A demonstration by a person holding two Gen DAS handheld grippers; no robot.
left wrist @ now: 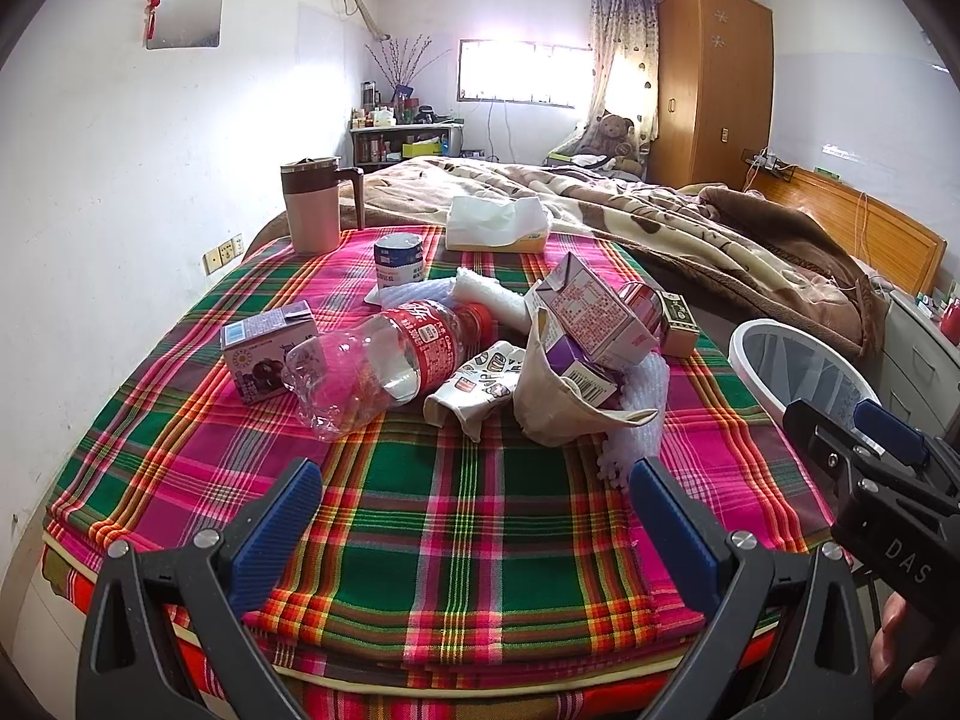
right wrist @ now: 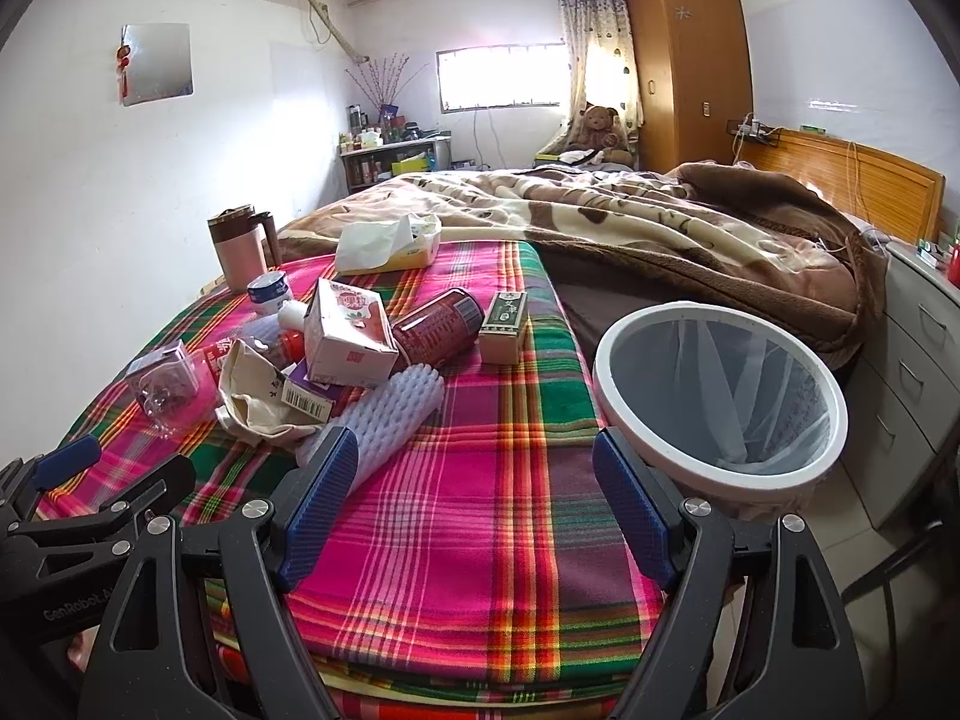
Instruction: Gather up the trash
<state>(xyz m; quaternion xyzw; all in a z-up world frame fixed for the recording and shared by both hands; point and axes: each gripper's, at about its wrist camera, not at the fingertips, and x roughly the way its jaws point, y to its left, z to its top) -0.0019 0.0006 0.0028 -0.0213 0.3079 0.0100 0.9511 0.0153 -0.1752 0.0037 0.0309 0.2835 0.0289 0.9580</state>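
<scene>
Left gripper (left wrist: 474, 516), right gripper (right wrist: 474, 492) agape.

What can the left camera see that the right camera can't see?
Only the left wrist view shows the patterned paper cup lying by the bottle, and it shows the right gripper at its edge.

Only the right wrist view shows the whole inside of the white bin with its liner, and the left gripper at its edge.

Both show the clear plastic bottle, the pink and white carton, the tissue box, the mug and the plaid blanket. Both grippers have their fingers spread and hold nothing.
</scene>
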